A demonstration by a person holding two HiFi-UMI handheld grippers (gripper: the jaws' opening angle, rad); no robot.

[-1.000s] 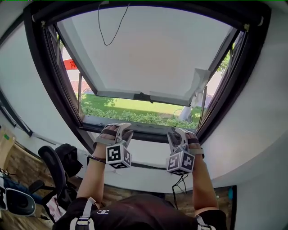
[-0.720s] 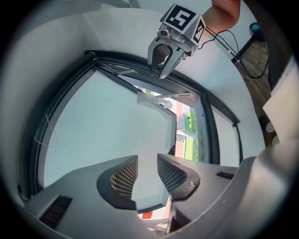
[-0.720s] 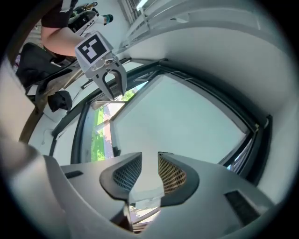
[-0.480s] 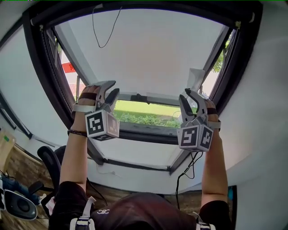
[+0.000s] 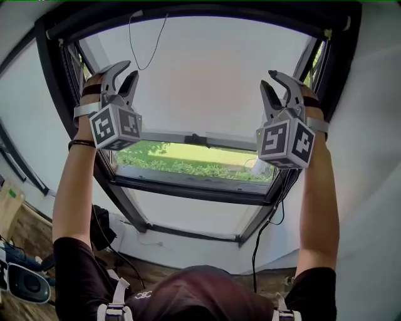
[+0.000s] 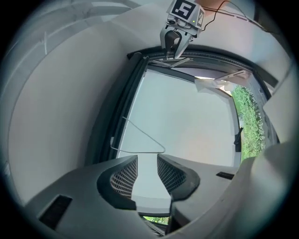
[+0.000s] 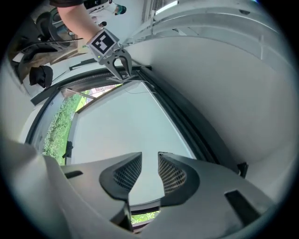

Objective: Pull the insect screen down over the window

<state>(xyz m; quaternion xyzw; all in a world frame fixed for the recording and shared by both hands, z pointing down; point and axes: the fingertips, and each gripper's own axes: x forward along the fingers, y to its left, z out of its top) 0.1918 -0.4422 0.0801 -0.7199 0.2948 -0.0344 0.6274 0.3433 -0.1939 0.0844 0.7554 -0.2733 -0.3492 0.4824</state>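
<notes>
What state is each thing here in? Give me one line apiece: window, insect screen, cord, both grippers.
Window: swung open outward at the bottom.
Insect screen: up at the top of the frame, not pulled down.
Cord: hanging loose in a loop from the top.
Left gripper: up by the top left corner, jaws apart, nothing between them.
Right gripper: up by the top right corner, jaws apart, nothing between them.

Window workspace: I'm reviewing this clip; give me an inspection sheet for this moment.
Surface: no table; dark window frame in white walls.
Job's things: insect screen not seen over the opening; sash open at the bottom.
Clutter: nothing seen.
Grippers: left gripper and right gripper up near the frame's top corners, jaws apart, empty.
Cables: thin cord looping down top left; dark cable below the sill.
Surroundings: greenery outside, wooden floor below.
</notes>
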